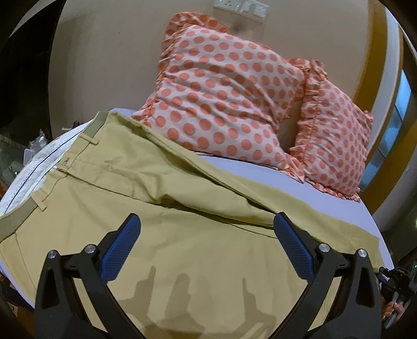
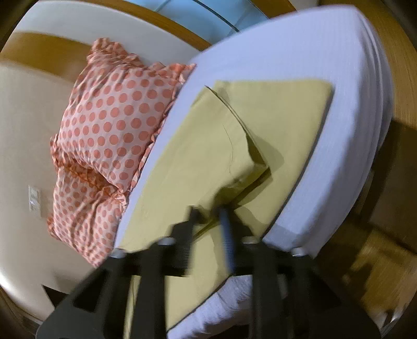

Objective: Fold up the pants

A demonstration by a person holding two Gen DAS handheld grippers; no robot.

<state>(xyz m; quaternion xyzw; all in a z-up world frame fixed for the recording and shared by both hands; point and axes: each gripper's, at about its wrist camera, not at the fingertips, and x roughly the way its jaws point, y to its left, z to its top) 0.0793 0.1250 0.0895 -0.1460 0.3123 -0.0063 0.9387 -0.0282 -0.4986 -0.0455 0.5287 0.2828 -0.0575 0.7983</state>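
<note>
Khaki pants (image 1: 161, 208) lie spread on a bed with a pale lavender sheet (image 1: 299, 193). The waistband (image 1: 39, 172) with its white lining is at the left in the left wrist view. My left gripper (image 1: 206, 229) is open and empty, hovering over the seat of the pants. In the right wrist view the pants (image 2: 203, 156) run away from me. My right gripper (image 2: 209, 211) is shut on a lifted fold of the pant leg (image 2: 242, 180), holding it above the layer beneath. That view is motion-blurred.
Two pink pillows with orange polka dots (image 1: 224, 86) (image 2: 114, 125) lean against the beige wall at the head of the bed. The mattress edge (image 2: 351, 161) drops off at the right in the right wrist view. A wall socket (image 1: 239, 7) sits above the pillows.
</note>
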